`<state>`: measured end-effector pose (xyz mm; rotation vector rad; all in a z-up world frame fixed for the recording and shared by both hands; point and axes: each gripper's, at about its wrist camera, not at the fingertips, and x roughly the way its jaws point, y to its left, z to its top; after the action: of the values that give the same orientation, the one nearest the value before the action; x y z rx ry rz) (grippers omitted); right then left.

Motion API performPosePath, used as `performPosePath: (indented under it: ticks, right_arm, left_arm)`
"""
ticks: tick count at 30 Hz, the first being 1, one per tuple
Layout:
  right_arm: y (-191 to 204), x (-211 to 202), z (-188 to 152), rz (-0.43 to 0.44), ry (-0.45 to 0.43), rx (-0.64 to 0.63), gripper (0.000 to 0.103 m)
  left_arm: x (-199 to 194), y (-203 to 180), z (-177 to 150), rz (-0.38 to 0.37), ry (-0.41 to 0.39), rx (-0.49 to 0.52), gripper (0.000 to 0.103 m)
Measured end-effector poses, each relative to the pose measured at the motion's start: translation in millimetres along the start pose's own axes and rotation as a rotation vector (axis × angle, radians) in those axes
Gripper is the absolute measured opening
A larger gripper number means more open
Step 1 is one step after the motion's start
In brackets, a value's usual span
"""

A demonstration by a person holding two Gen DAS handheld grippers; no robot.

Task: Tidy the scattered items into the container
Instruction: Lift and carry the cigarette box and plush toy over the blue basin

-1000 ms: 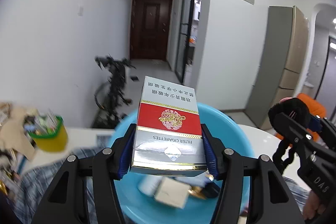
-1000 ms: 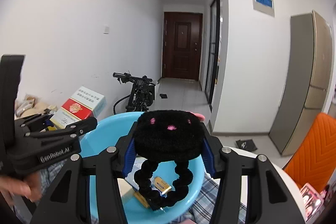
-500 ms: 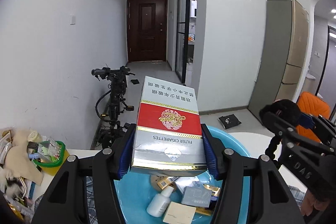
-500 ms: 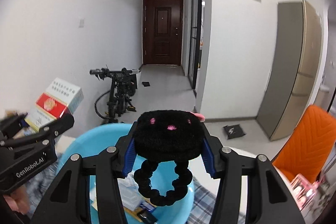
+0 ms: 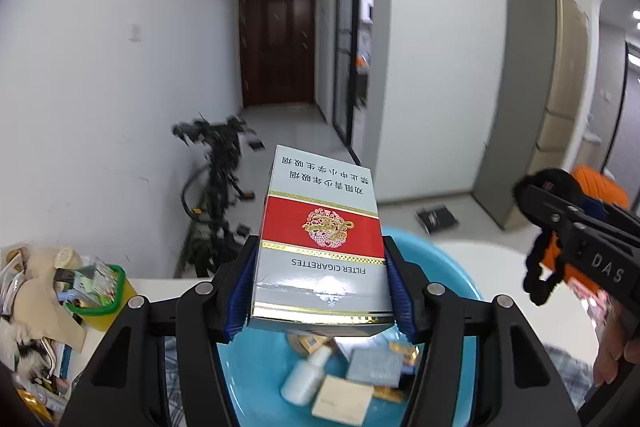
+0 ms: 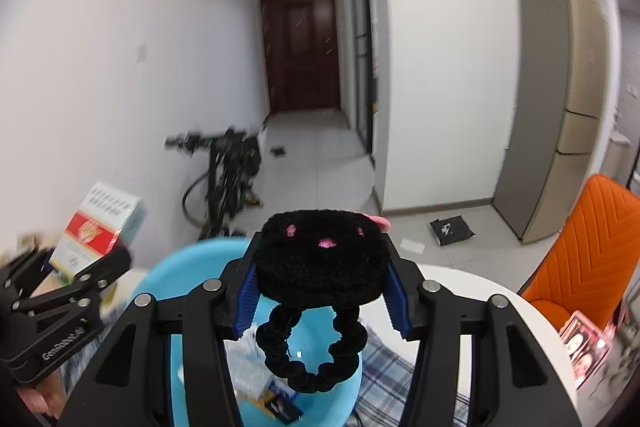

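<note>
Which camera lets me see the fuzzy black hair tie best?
The right wrist view: the hair tie fills the middle, clamped in the right gripper, with its pink dots and dangling loop clear. The left wrist view catches it only at the right edge, small and partly hidden behind that gripper.

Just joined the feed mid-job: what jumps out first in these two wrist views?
The left gripper clamps a red-and-silver cigarette carton above the blue basin, which already holds small boxes and a white bottle. The right gripper pinches a fuzzy black hair scrunchie over the same basin.
</note>
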<state>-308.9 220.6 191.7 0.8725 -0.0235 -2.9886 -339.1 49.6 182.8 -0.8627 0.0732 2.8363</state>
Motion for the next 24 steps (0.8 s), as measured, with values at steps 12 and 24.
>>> performPosePath:
  ticks: [12,24]
  right_arm:
    - [15.9,34.2,-16.0,0.049,0.267,-0.066,0.051]
    - [2.5,35.8,-28.2,0.128,0.411,-0.040,0.051]
  left_arm:
    - [30.0,-34.0,-18.4,0.084,0.279,0.079,0.060]
    - [40.4,-31.8,-34.6,0.086,0.460,0.042,0.060]
